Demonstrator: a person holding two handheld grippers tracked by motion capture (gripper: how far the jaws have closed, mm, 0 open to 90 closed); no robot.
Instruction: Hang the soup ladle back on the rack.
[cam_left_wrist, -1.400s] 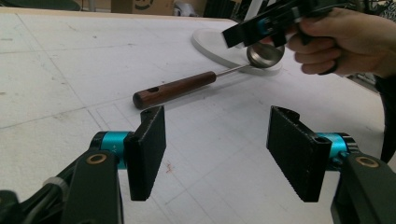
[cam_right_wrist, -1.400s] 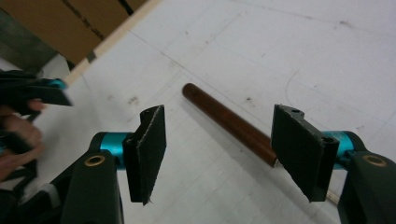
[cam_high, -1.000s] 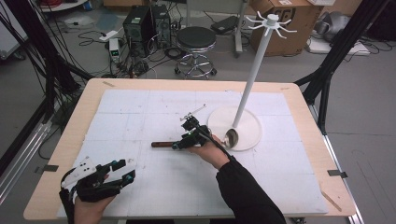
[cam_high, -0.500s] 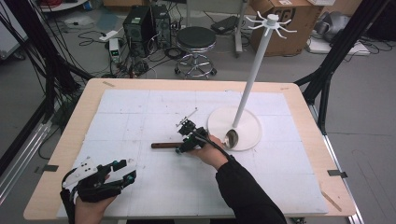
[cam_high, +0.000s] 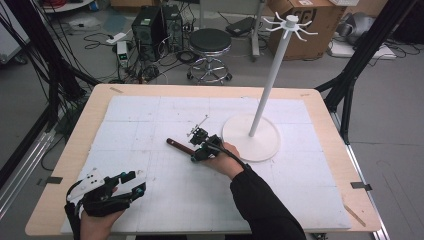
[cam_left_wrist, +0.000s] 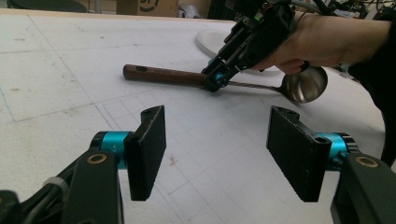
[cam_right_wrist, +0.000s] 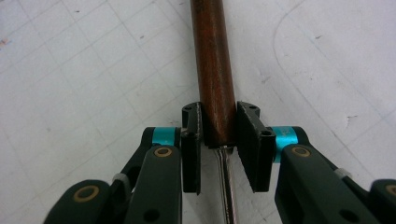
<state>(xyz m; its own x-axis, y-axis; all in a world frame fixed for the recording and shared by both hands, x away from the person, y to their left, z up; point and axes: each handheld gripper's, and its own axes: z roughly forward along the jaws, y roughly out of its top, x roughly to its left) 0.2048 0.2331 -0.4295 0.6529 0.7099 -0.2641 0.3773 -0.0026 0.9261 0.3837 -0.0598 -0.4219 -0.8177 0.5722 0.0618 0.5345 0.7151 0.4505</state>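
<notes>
Mid-table, left of the white stand (cam_high: 252, 136), the right gripper (cam_right_wrist: 219, 140) has just been closing and pinches the ladle (cam_left_wrist: 219, 83) at its wooden handle's end, where the heavy bowl could twist it loose, while the left gripper (cam_left_wrist: 217, 151) waits spread.

Grey floor (cam_high: 395, 130) beyond the wooden table (cam_high: 95, 107). Far: round black stool (cam_high: 210, 42), computer towers (cam_high: 150, 25), cardboard box (cam_high: 310, 22), loose cables (cam_high: 100, 37).

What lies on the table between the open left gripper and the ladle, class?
Nothing but bare white mat. In the left gripper view, the stretch from the left gripper to the ladle, which the right gripper clamps, holds no object.
</notes>
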